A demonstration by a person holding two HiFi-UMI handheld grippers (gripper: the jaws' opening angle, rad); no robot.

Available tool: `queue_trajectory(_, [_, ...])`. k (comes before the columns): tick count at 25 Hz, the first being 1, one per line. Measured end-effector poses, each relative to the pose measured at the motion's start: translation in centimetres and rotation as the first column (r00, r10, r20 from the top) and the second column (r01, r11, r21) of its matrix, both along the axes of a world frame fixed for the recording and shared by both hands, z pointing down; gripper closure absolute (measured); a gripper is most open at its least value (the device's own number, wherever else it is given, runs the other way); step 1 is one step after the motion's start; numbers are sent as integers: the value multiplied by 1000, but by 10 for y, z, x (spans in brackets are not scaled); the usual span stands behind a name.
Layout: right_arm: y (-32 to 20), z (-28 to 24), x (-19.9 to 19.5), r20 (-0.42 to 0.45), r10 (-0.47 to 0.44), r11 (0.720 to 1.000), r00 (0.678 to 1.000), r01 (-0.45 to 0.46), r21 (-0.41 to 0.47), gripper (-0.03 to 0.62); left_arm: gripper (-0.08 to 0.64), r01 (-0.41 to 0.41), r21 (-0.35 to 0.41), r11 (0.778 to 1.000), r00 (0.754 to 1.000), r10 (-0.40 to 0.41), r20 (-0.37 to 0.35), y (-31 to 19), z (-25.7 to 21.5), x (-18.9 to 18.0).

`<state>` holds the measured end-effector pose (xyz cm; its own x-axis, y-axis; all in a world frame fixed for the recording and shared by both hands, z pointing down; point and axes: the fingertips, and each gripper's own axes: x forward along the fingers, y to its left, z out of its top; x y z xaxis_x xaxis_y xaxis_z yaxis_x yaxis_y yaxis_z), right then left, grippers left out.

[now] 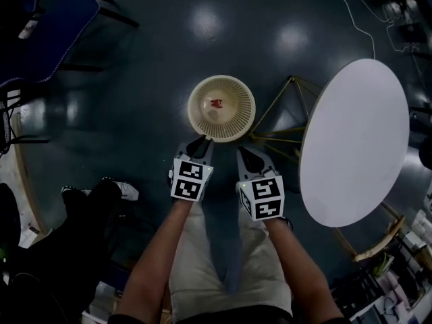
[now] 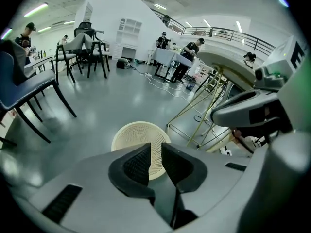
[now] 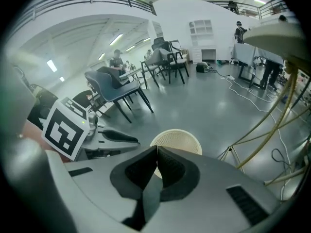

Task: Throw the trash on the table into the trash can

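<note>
A dark, glossy floor fills the head view and throws back the ceiling lights. At far left stands a blue chair; below it a dark-clothed leg ends in a white shoe.

Near the middle, a cream mesh trash can stands on the floor. A small red piece of trash lies at its bottom.

Just below the can's near rim is the left gripper, its marker cube facing up. It points steeply down toward the can. In the left gripper view the jaws stand a little apart with a narrow gap between the ribbed pads. Nothing is between them, and the trash can shows through the gap.

Close beside it on the right is the right gripper, which also points down, at the floor just right of the can. In the right gripper view its jaws are pressed together, pad against pad, with nothing held. The can sits beyond their tips, and the left gripper reaches in from the left.

Further right in the head view is a round white desk on thin yellowish legs. It stands near the can without touching it.
</note>
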<state>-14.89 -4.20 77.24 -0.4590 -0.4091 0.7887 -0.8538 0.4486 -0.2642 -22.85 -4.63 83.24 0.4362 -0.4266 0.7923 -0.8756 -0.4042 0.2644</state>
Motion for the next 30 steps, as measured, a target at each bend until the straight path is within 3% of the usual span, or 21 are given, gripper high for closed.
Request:
queue_trajectory(13, [3,-127,-8,18,-59,996,998,58,69,574,528,50,63,997,999,-49,-21,23,-139,-18])
queue_trajectory(21, [25,-204,0,20,-60,994,998,58,91,574,544,50,113,992,997,-42,-69,47,-226,4])
queue_trajectory(30, [32,-308,23,19,-72,979,997,67,194,574,545,30,215,976,991,-1,-135,52,-338,30])
